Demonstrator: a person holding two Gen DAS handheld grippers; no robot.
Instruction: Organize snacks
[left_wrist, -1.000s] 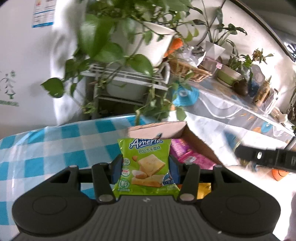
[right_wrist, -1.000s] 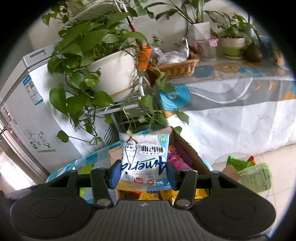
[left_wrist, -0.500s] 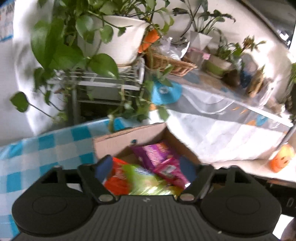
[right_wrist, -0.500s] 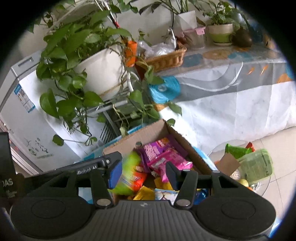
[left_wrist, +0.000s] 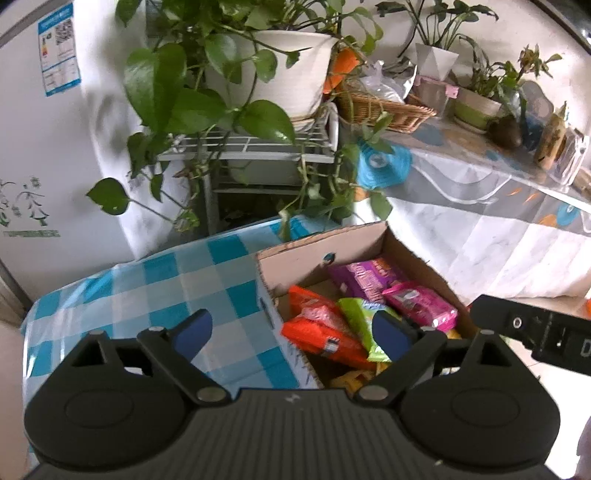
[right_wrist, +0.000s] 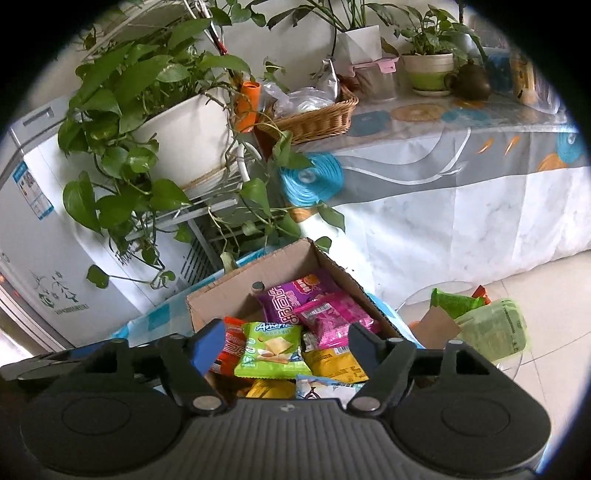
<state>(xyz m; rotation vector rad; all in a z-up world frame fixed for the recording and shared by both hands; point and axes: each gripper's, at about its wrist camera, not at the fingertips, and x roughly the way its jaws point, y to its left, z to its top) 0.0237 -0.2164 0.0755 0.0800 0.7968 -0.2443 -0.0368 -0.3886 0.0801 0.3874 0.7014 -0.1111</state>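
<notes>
The cardboard box (right_wrist: 229, 299) sits at the edge of the worktop (left_wrist: 155, 295) with its blue-and-white checked cloth, and everything else is easiest placed from it. Inside the box lies a loose heap of snack packets: a green cracker packet (right_wrist: 271, 349) near the middle, an orange packet (left_wrist: 317, 332) against the box's left wall, a purple packet (right_wrist: 291, 299) toward the far wall, a pink packet (right_wrist: 328, 319) beside the purple one, and a yellow packet (right_wrist: 334, 365) on the near side.

The left hand-held gripper (left_wrist: 291, 332) hangs over the box's left wall, its jaws just spread wide and released, nothing between the blue pads. The right hand-held gripper (right_wrist: 284, 341) hovers above the near side of the box, its jaws likewise just opened and empty, the green packet lying below the gap.

Behind the box stands a white pot (right_wrist: 184, 136) of trailing leaves on a wire rack.
</notes>
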